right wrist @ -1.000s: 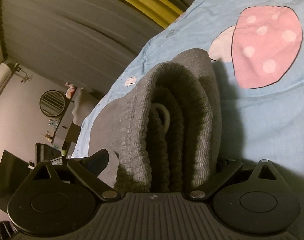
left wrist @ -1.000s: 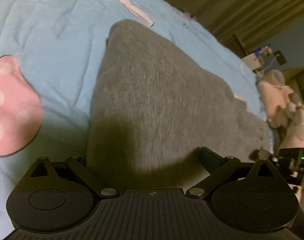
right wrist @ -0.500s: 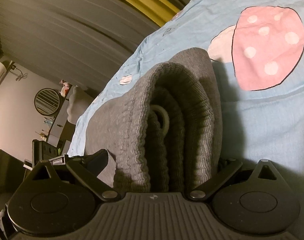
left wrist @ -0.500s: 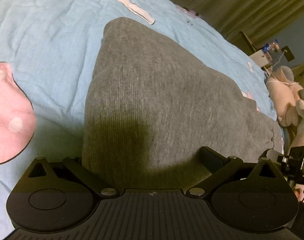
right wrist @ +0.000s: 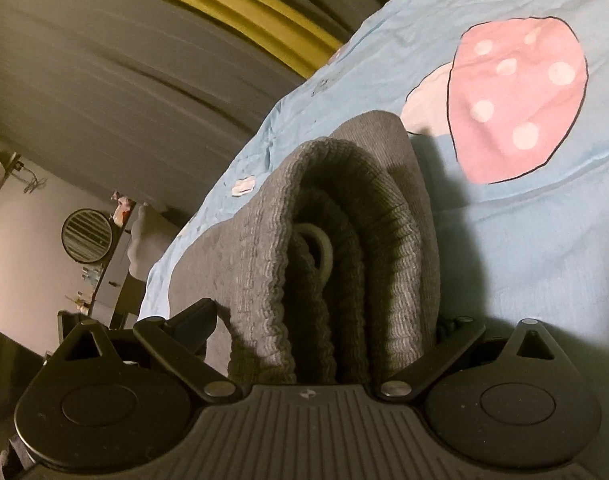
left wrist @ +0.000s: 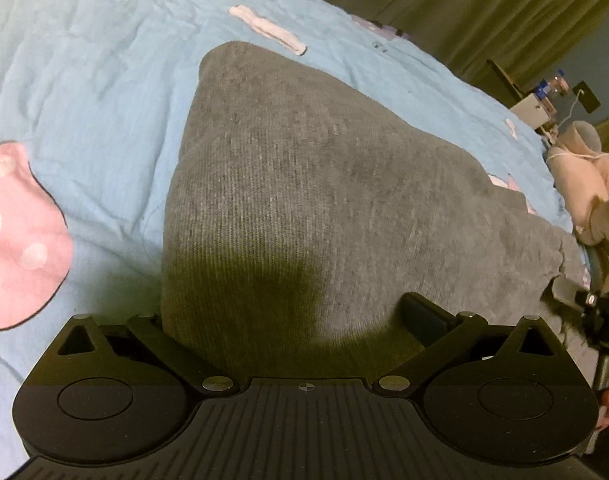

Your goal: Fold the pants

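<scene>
The grey knit pants (left wrist: 324, 200) lie folded on the light blue bedsheet (left wrist: 84, 100). My left gripper (left wrist: 288, 320) is shut on the near folded edge of the pants; most of its fingers are hidden by fabric. In the right wrist view the ribbed waistband layers (right wrist: 344, 240) with a drawstring loop (right wrist: 320, 248) are bunched between the jaws. My right gripper (right wrist: 324, 320) is shut on that waistband. The right gripper also shows at the far right edge of the left wrist view (left wrist: 584, 304).
Pink mushroom prints sit on the sheet (left wrist: 20, 240) (right wrist: 516, 96). A plush toy (left wrist: 584, 184) lies at the bed's right edge. Curtains (right wrist: 124, 60) hang behind the bed. A round mirror (right wrist: 86, 235) and furniture stand by the far wall.
Both grippers have shifted slightly with the pants still held; the pink print slid left in the left wrist view and the fabric fills more of the view.
</scene>
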Tool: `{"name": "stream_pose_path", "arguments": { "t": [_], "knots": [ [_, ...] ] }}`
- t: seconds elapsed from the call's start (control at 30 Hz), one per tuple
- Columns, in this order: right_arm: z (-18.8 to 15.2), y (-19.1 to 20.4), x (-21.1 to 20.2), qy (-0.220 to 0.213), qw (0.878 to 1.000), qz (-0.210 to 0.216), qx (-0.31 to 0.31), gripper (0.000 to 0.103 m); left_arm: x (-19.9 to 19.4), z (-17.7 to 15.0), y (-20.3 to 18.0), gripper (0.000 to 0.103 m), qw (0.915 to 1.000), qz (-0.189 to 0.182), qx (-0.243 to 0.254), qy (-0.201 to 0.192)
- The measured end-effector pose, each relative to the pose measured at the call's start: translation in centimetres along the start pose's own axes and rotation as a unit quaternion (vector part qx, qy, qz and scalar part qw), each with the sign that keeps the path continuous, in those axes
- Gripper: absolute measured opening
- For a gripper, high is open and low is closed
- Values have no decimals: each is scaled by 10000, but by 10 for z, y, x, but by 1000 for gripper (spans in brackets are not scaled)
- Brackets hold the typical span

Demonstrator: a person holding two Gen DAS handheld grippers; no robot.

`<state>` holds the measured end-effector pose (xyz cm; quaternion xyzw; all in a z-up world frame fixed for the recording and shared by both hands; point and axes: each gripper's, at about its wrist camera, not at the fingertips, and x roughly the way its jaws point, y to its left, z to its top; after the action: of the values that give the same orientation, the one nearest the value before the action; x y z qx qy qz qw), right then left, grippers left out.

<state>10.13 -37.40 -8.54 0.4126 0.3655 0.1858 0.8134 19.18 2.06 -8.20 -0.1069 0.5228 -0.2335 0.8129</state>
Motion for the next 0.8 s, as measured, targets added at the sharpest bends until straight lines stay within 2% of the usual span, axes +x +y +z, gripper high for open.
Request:
{"name": "stream_pose_path", "arguments": {
  "t": [0.1, 0.2, 0.27, 0.33, 0.4, 0.6, 0.67, 0.73, 0.8],
  "knots": [
    [1, 0, 0, 34, 10000, 2, 78, 99, -1, -1, -2, 103, 10000, 46, 60, -60],
    [4, 3, 1, 101, 9999, -98, 92, 97, -5, -2, -5, 97, 9997, 111, 165, -125],
    [4, 8, 1, 66, 9994, -330, -23, 84, -7, -3, -7, 91, 9995, 105, 247, -154],
    [3, 13, 1, 45, 9978, -596, -292, 76, -8, -4, -11, 88, 9994, 114, 287, -182],
    [1, 16, 1, 22, 9965, -705, -444, 73, -9, -5, -13, 86, 9992, 137, 321, -195],
    [2, 17, 0, 33, 9950, -791, -602, 74, -9, -4, -11, 85, 9994, 91, 292, -179],
    [4, 14, 0, 88, 9961, -677, -552, 84, -7, -2, -11, 85, 9995, 81, 264, -153],
    [3, 17, 3, 150, 9956, -642, -659, 89, -6, -2, -10, 86, 9996, 61, 259, -133],
    [3, 21, 6, 152, 9947, -664, -764, 90, -5, -1, -8, 85, 9998, 52, 176, -119]
  ]
}}
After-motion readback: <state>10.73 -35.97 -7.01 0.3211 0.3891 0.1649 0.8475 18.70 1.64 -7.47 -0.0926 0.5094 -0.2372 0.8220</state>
